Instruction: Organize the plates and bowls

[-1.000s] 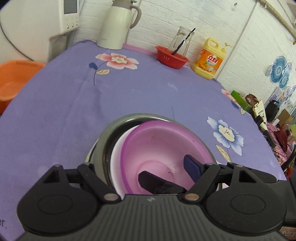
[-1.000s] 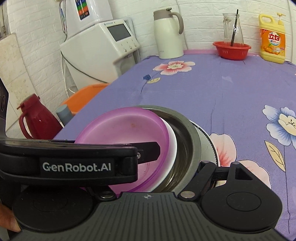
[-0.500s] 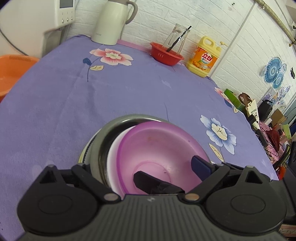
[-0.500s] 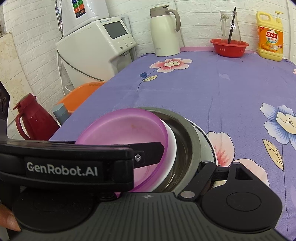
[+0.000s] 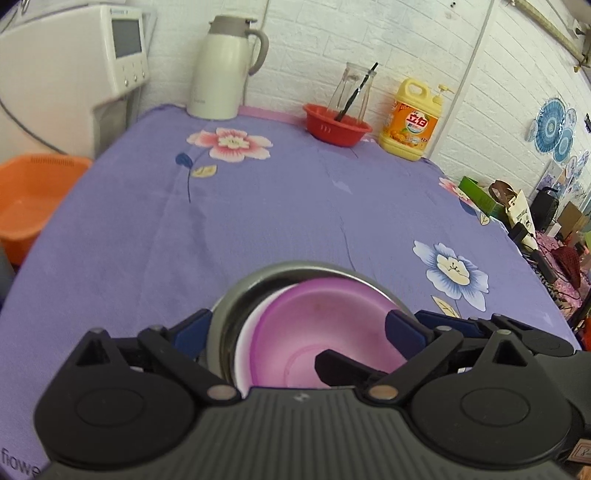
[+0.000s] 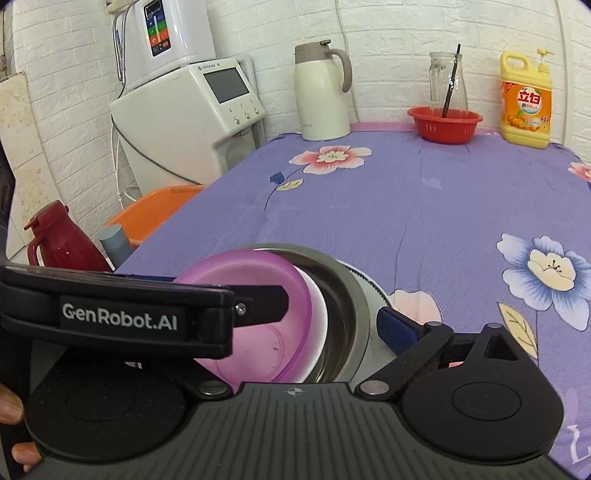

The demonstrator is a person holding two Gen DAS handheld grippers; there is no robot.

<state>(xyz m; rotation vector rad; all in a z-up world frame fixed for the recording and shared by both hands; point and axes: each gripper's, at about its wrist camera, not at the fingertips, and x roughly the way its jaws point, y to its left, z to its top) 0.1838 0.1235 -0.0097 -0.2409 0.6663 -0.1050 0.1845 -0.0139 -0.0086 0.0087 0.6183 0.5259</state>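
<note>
Table: a purple cloth (image 5: pixel 280 221) with printed pink and blue flowers covers the whole top; it lies fairly flat, with a few soft creases.
Stack: at the near edge, a pink bowl (image 5: pixel 325 332) sits tilted inside a white bowl (image 5: pixel 245 339), both inside a steel bowl (image 5: pixel 236 295); in the right wrist view a white plate (image 6: pixel 373 291) shows under the steel rim.
Left gripper (image 5: pixel 295 332): jaws have just been opening and stand wide, one blue pad outside the steel bowl's left rim, the other over the pink bowl's right rim; nothing is gripped.
Right gripper (image 6: pixel 332 317): its right finger stands outside the steel bowl, clear of it; the left finger is hidden behind the left gripper's body, so I cannot tell how wide it stands, though it probably holds nothing.
Far edge: a cream jug (image 5: pixel 225 70), a red basket (image 5: pixel 336 125) with a glass jar (image 5: pixel 352 88) behind it, and a yellow soap bottle (image 5: pixel 412 118) stand along the wall.
Room: white brick walls (image 6: pixel 388 33); a white machine (image 6: pixel 184 118) left of the table, an orange tub (image 5: pixel 33 192) below it, a red flask (image 6: pixel 61 236) on the floor side; clutter at the right.
</note>
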